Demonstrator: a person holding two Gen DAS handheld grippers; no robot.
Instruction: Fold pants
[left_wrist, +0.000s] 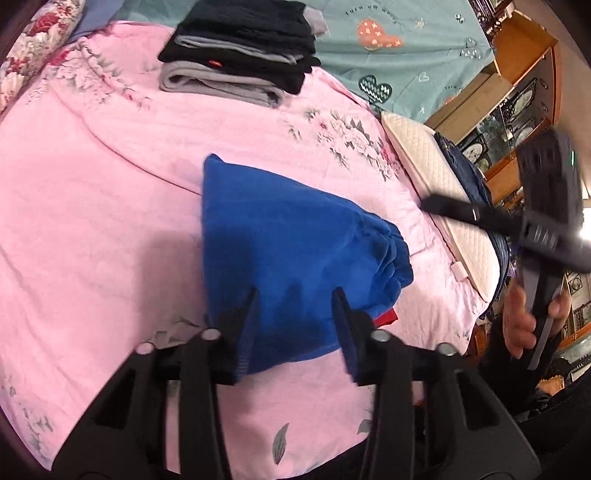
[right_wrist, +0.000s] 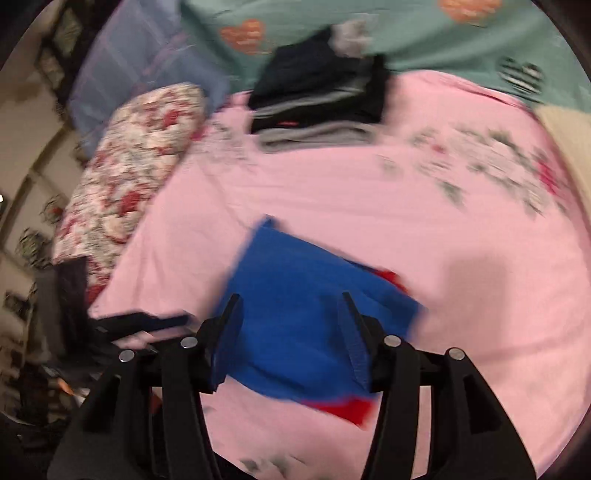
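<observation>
Nearby, folded dark clothes (left_wrist: 240, 55) sit beyond the blue pants (left_wrist: 295, 251).

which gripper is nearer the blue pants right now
Left. The left gripper hovers over the blue pants near edge; the right gripper is raised off to their right, above the white pillow.

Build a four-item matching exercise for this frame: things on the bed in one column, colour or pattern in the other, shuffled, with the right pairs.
Things:
1. folded pants between the open claws
2. bedspread under them
3. pillow at the bed's left edge
4. bottom garment of the far stack

Colour or pattern:
A. grey
B. pink with printed flowers
C. blue
D. red and white floral

Pairs: 1-C, 2-B, 3-D, 4-A
</observation>
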